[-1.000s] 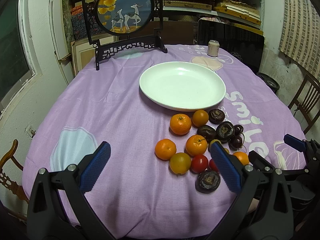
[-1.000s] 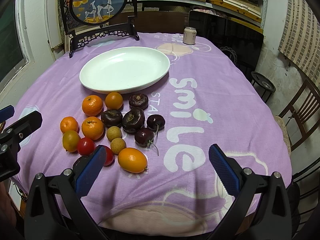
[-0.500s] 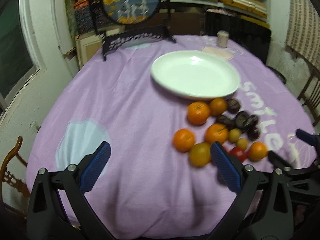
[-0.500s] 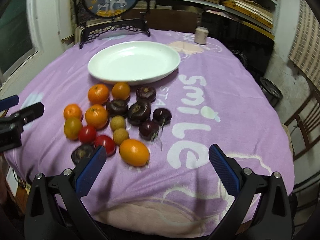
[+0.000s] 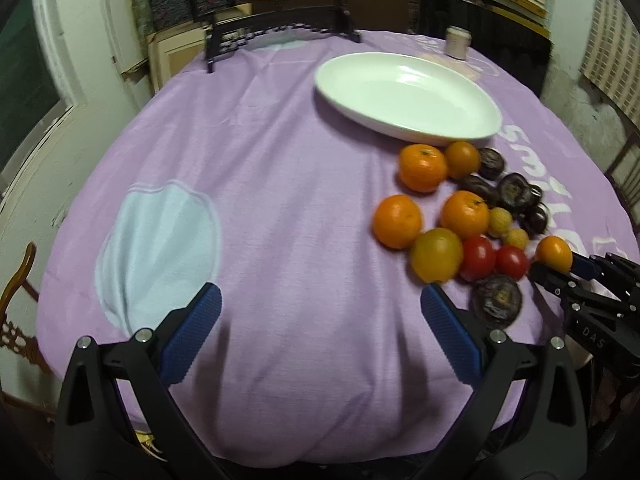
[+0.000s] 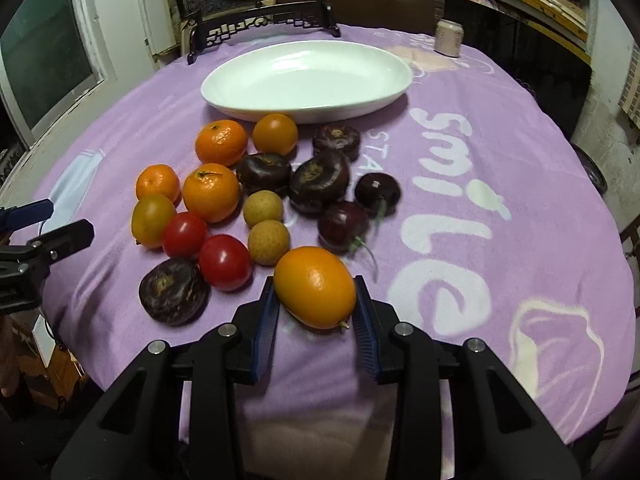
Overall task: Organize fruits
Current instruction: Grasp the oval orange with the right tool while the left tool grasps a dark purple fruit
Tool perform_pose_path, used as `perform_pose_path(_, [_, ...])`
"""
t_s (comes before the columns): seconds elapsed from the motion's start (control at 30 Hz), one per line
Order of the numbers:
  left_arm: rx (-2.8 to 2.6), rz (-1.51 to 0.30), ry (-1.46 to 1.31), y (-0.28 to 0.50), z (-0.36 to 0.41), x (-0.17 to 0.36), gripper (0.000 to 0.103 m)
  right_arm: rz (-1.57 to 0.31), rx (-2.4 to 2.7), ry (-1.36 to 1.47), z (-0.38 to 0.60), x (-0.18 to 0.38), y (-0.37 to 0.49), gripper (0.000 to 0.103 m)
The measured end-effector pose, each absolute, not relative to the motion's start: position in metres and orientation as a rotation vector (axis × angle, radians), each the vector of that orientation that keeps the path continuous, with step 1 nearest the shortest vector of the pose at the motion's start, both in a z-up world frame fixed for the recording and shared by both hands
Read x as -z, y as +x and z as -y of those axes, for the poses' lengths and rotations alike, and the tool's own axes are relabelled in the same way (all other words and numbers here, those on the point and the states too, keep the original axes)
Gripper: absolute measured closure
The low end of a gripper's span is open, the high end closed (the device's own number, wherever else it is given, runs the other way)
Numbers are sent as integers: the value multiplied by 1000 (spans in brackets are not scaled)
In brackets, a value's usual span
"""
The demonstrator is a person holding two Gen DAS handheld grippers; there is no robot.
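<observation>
A heap of fruit lies on the purple tablecloth in front of a white oval plate (image 6: 384, 92): tangerines (image 6: 221, 142), red tomatoes (image 6: 225, 262), dark passion fruits (image 6: 318, 181), small tan longans (image 6: 269, 242) and cherries. My right gripper (image 6: 316, 310) has its blue pads on either side of an oval orange fruit (image 6: 315, 293), which rests on the cloth. The fruit also shows in the left wrist view (image 5: 554, 254). My left gripper (image 5: 318, 334) is open and empty over bare cloth, left of the heap. The plate (image 5: 408, 96) holds nothing.
A black carved stand with a round painted screen (image 6: 260, 20) stands at the table's far edge. A small can (image 6: 449, 38) sits at the far right. Wooden chairs stand around the table, and shelves line the back wall.
My right gripper has moved forward and left and closed around the oval orange fruit. My left gripper has drifted left, away from the fruit heap, and stays open.
</observation>
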State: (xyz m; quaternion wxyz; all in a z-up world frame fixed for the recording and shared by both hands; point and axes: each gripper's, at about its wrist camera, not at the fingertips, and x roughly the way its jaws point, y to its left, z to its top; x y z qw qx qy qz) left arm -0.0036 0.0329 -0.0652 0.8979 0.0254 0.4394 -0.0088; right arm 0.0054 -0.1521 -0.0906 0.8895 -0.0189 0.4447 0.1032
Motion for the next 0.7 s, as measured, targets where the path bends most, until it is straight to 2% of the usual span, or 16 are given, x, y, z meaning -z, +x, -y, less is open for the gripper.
perform_pose_path(0.47, [308, -946, 94, -15, 22, 68, 4, -935, -165, 41, 182, 90, -2, 65])
perform_pose_path(0.53, [357, -980, 94, -12, 34, 74, 16, -937, -168, 50, 184, 91, -2, 65])
perform_pose_path(0.6, [398, -1040, 99, -5, 47, 85, 43, -933, -167, 51, 185, 91, -4, 65])
perform_pose_path(0.67, [385, -1021, 120, -3, 55, 88, 45, -927, -166, 51, 187, 90, -5, 65])
perform_pose_path(0.7, [390, -1023, 119, -1, 58, 89, 55, -925, -165, 51, 187, 90, -6, 65])
